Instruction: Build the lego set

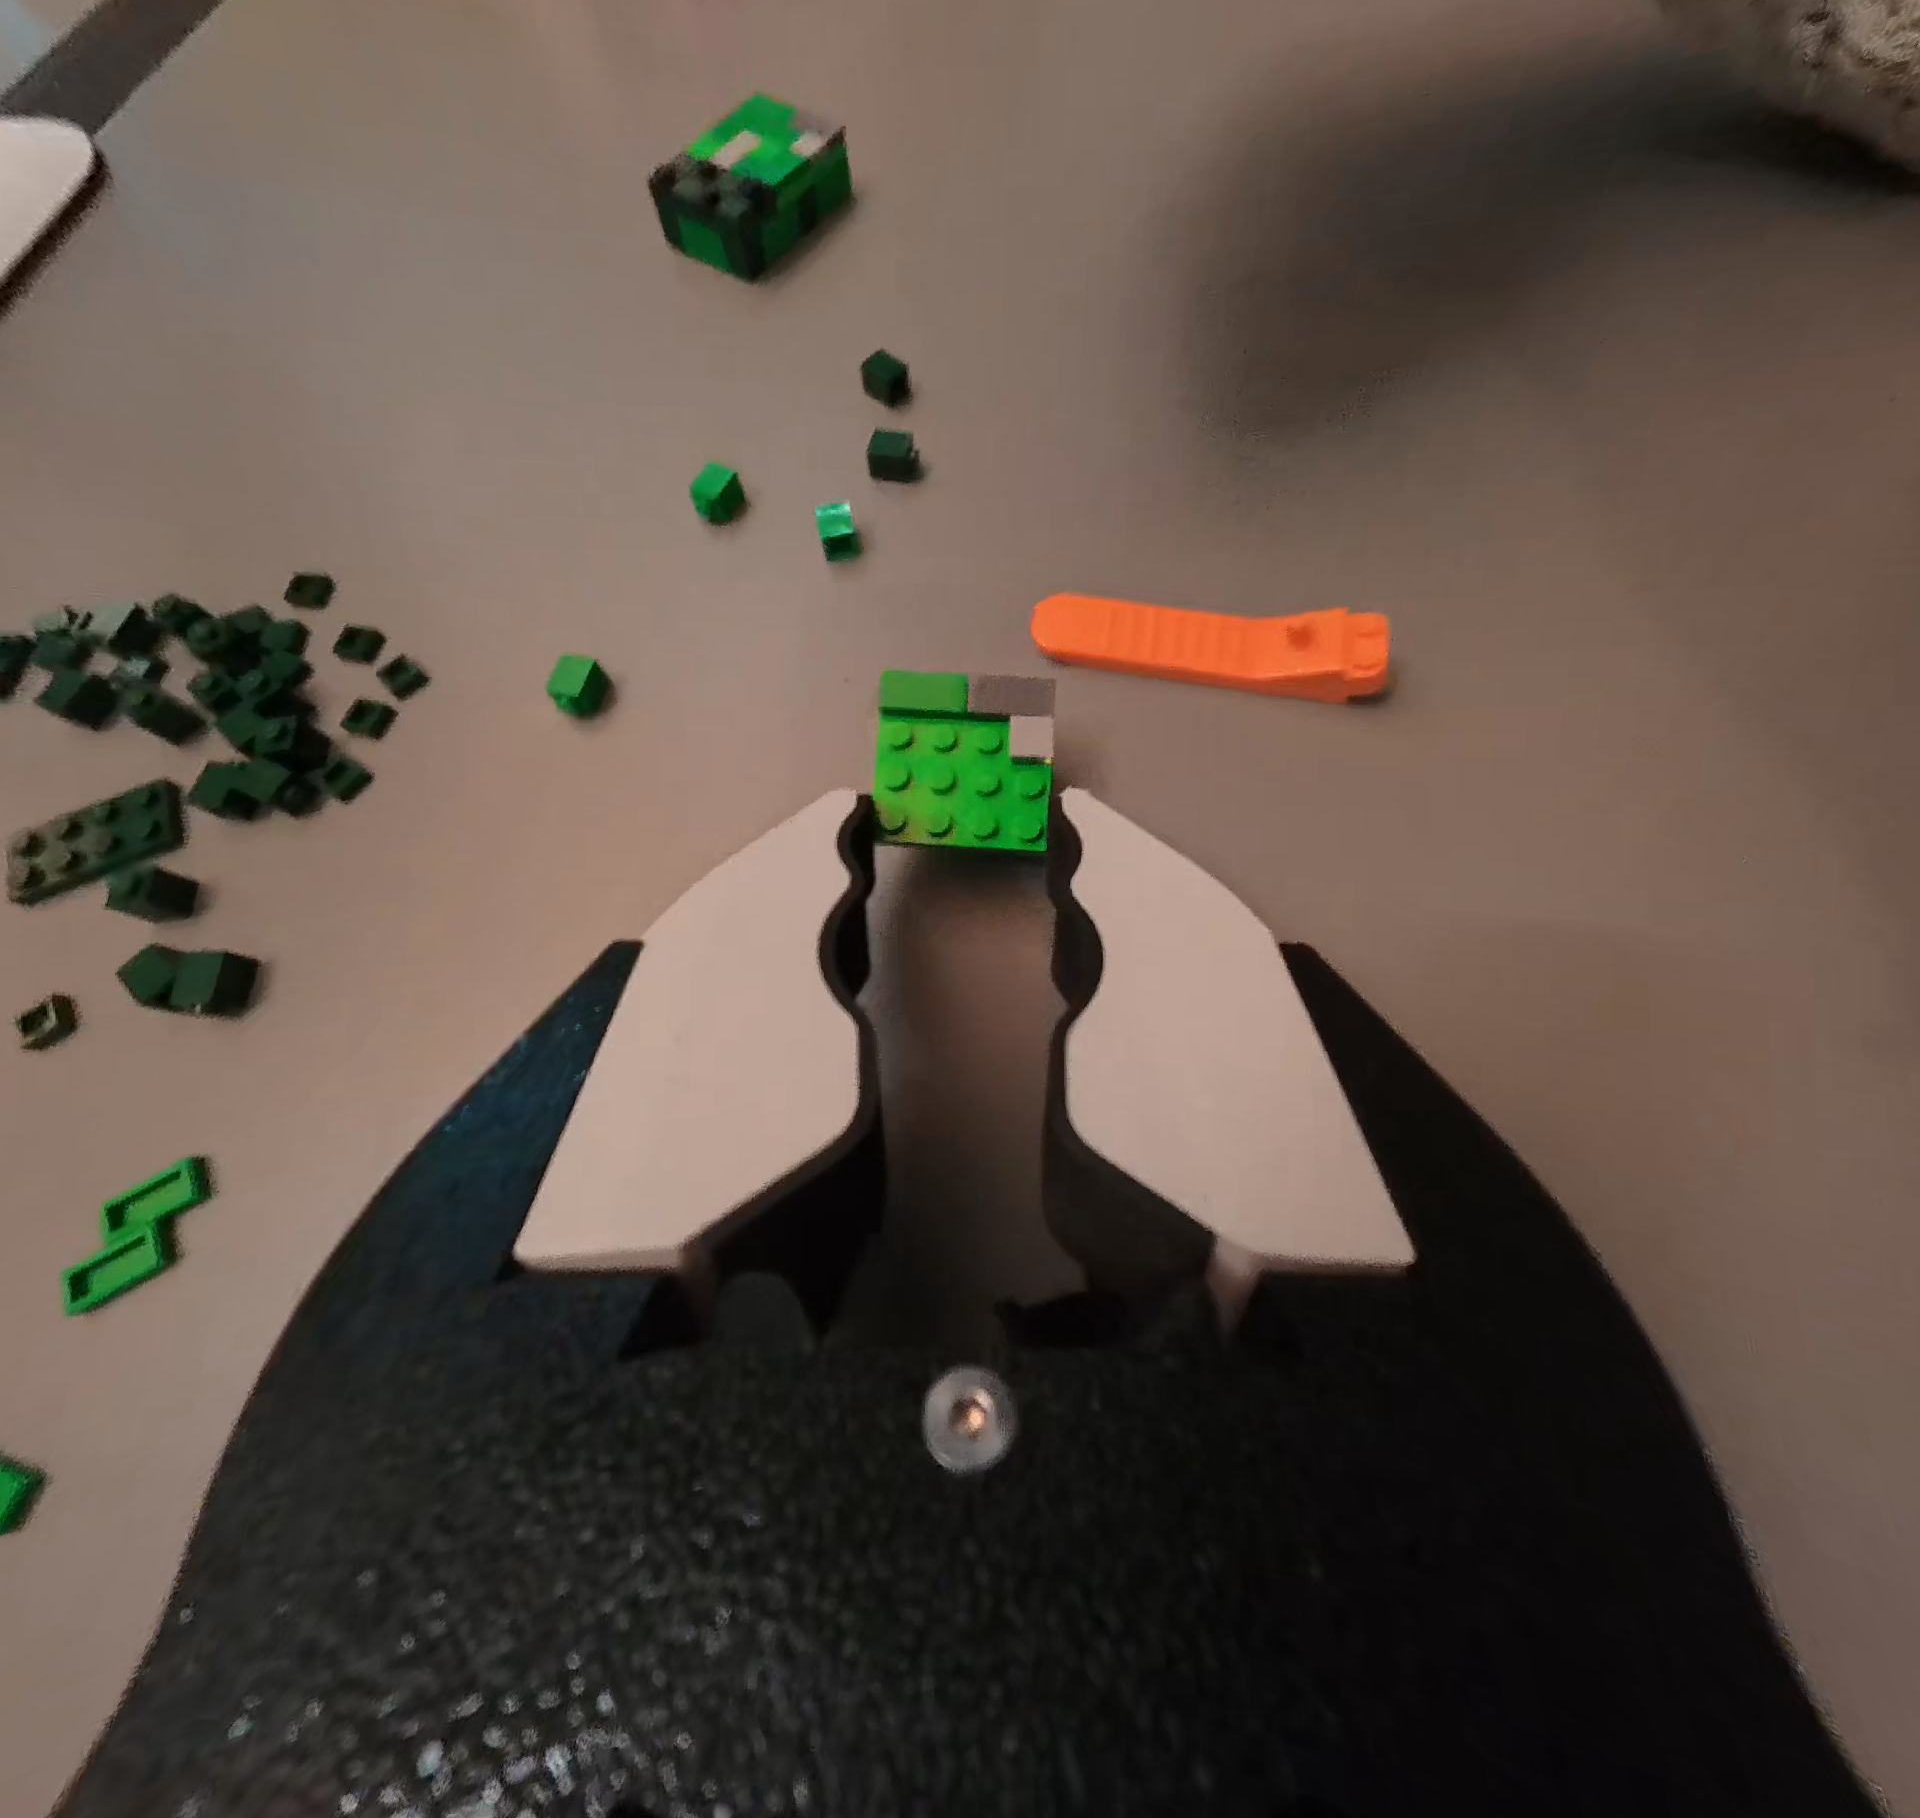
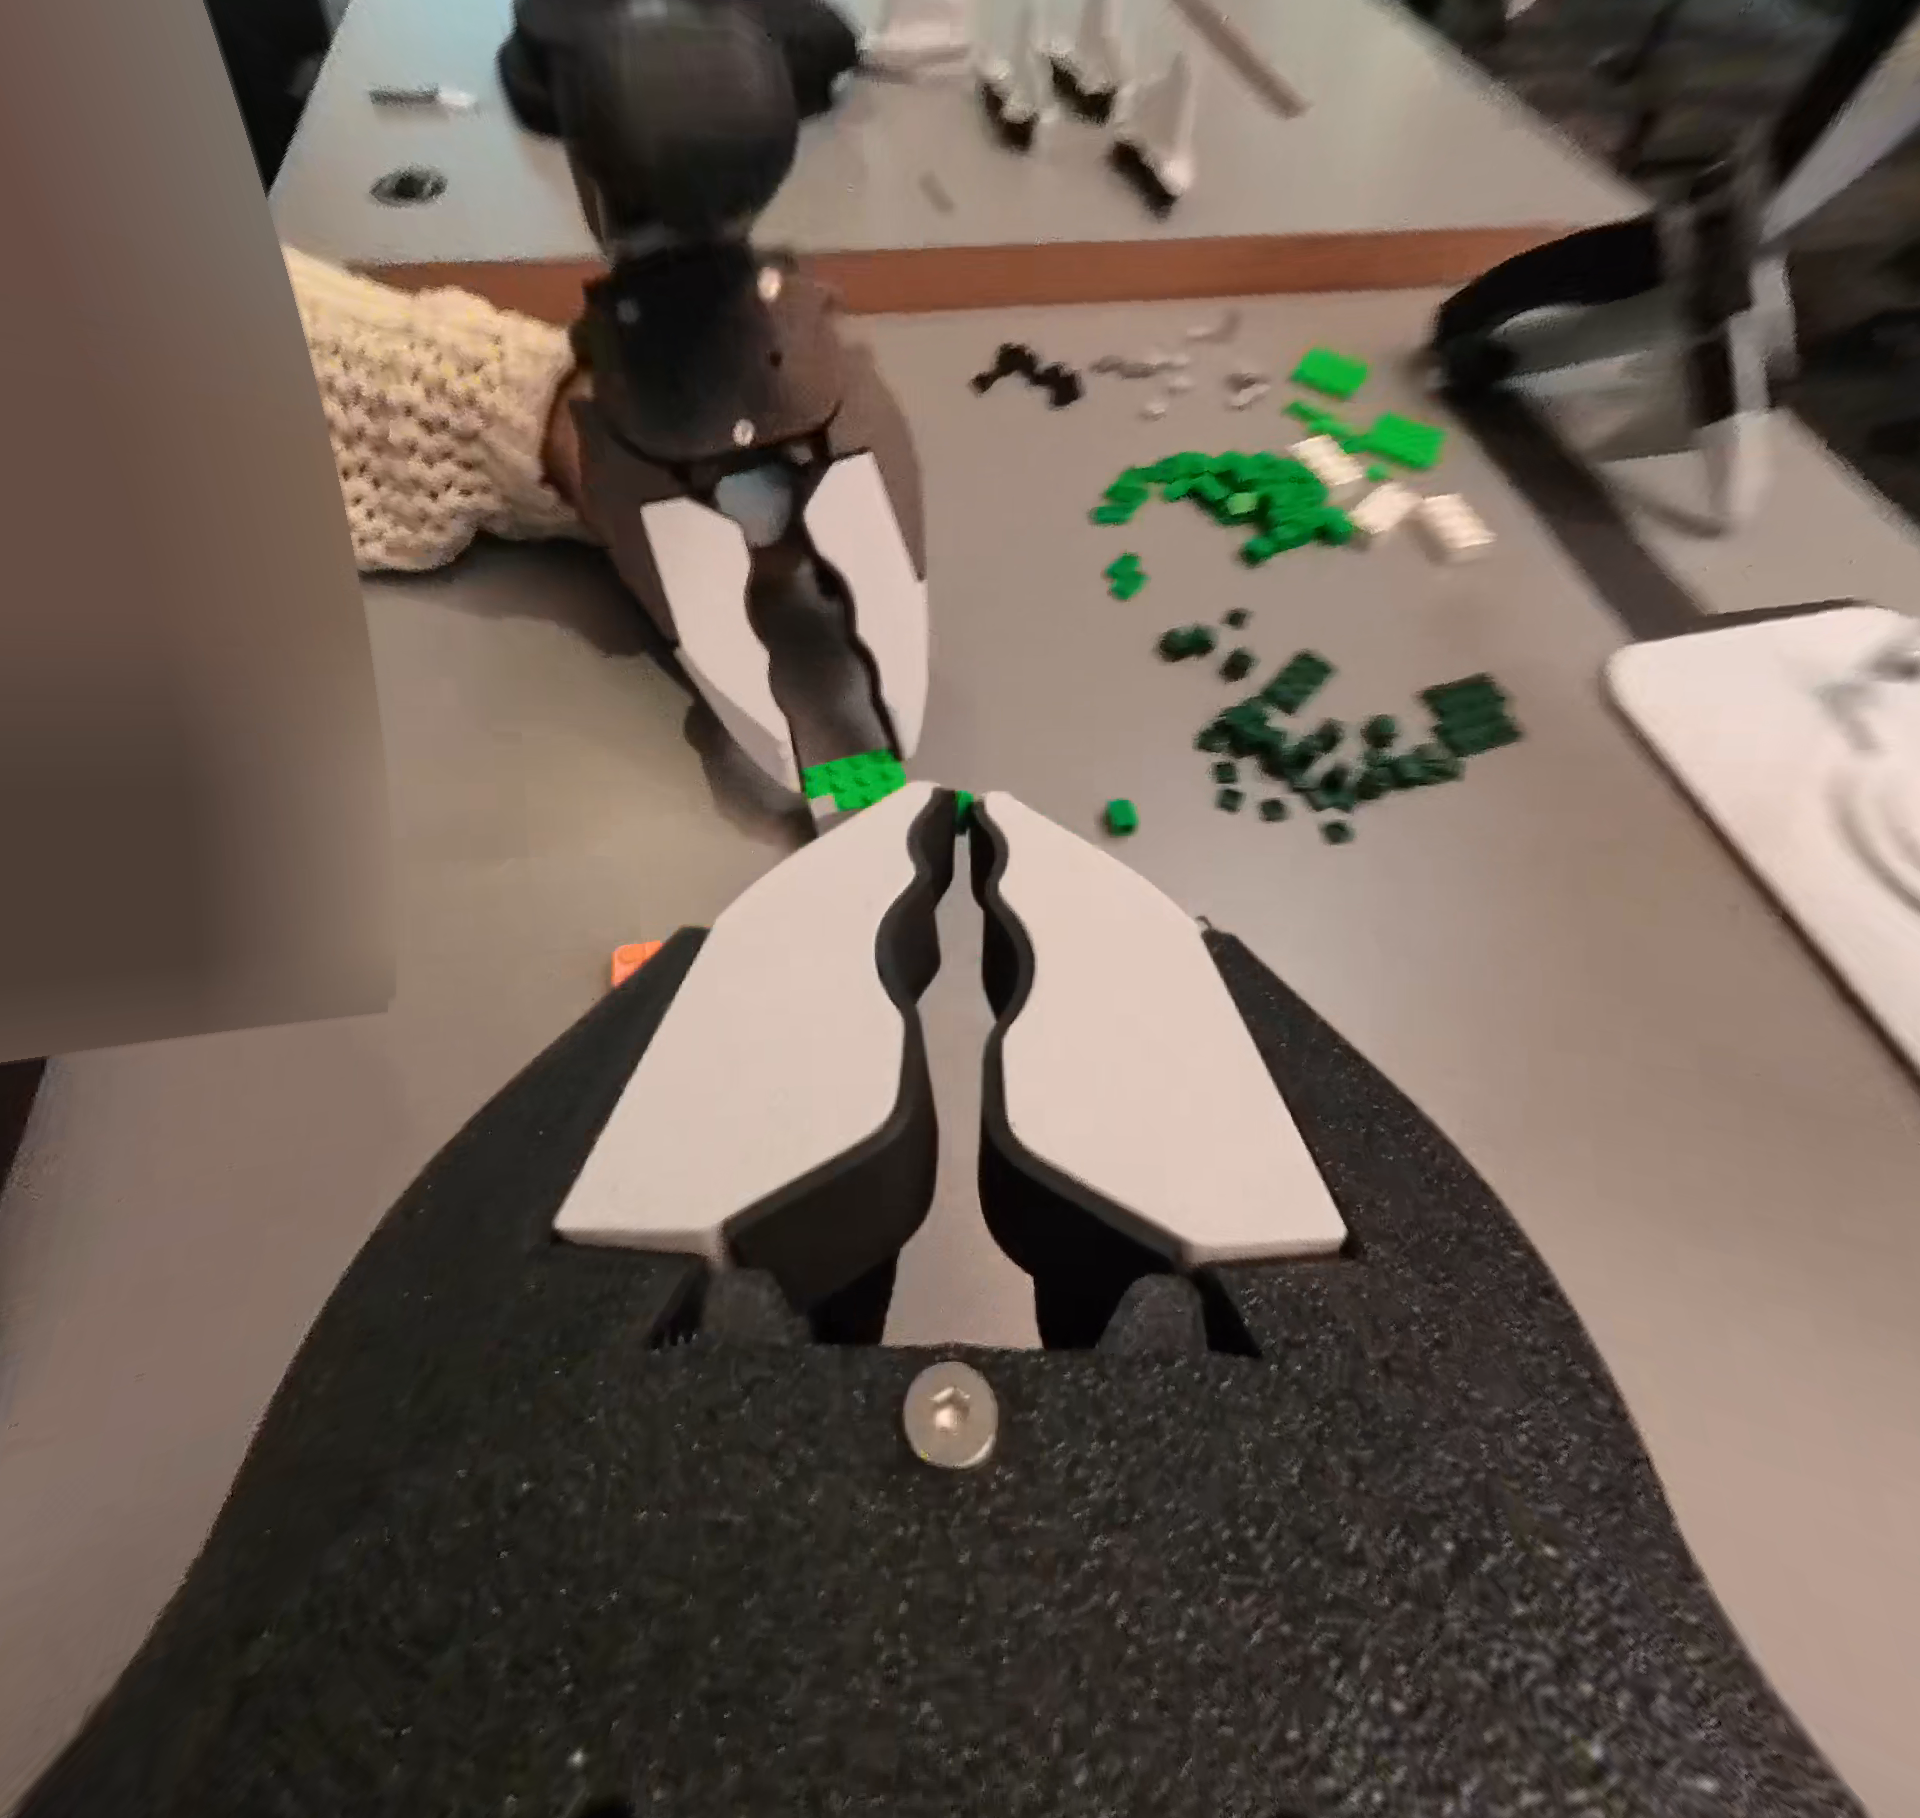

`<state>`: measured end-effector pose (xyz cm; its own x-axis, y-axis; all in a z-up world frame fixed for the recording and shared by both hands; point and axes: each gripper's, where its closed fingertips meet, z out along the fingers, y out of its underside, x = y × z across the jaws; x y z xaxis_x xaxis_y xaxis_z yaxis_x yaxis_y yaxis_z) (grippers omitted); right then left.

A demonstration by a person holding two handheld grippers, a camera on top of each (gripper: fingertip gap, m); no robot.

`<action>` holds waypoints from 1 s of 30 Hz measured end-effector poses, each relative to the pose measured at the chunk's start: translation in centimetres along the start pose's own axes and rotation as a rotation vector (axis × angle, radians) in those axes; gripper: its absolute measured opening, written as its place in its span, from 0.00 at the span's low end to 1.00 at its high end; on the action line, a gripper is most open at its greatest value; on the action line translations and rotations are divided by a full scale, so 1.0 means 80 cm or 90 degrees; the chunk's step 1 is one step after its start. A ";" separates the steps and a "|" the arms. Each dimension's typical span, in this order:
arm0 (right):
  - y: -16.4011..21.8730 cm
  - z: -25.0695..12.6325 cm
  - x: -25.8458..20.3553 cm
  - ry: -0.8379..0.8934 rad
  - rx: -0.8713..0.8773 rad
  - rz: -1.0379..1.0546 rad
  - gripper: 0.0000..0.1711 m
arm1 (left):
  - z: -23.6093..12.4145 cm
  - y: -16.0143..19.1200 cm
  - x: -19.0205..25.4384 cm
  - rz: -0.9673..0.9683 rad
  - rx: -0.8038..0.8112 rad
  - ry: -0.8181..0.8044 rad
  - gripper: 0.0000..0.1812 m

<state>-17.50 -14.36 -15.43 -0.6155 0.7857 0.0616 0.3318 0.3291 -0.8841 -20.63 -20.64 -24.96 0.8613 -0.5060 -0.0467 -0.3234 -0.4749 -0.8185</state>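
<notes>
My left gripper [image 1: 961,823] is shut on a bright green studded plate [image 1: 956,781], gripping its two sides just above the grey table. The plate carries a green tile, a grey tile and a white tile along its far edge. In the right wrist view the same plate [image 2: 854,779] sits at the left gripper's tips, just ahead and left of my right gripper [image 2: 956,807]. The right gripper is almost fully shut on a small green piece [image 2: 965,810], mostly hidden between its tips. A finished green cube build [image 1: 753,184] stands farther back.
An orange brick separator [image 1: 1210,646] lies right of the plate. A dark green pile [image 1: 177,698] and loose small green bricks [image 1: 717,492] lie to the left. Bright green pieces [image 2: 1236,501], a white tray [image 2: 1766,781] and a knit sleeve [image 2: 436,438] show in the right wrist view. The left gripper's tips are roughly 12 cm from the right gripper's.
</notes>
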 end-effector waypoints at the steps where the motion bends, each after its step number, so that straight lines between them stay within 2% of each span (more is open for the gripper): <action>1: 0.006 0.015 -0.007 -0.024 -0.021 -0.006 0.01 | 0.000 -0.001 0.003 0.019 0.000 0.001 0.17; 5: 0.031 0.061 -0.036 -0.141 -0.106 0.014 0.01 | 0.003 -0.006 0.019 0.079 0.009 0.021 0.17; 9: 0.044 0.082 -0.053 -0.201 -0.151 0.037 0.01 | 0.008 -0.005 0.025 0.118 -0.009 0.015 0.17; 16: 0.062 0.094 -0.059 -0.203 -0.224 0.031 0.01 | 0.011 -0.004 0.030 0.120 -0.013 0.026 0.17; 30: 0.076 0.097 -0.062 -0.184 -0.291 -0.011 0.01 | 0.013 -0.003 0.032 0.131 -0.018 0.029 0.17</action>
<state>-18.00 -20.32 -24.72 -0.7738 0.6232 -0.1132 0.5575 0.5852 -0.5889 -17.95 -21.08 -25.50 0.7578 -0.6259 -0.1843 -0.5015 -0.3780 -0.7782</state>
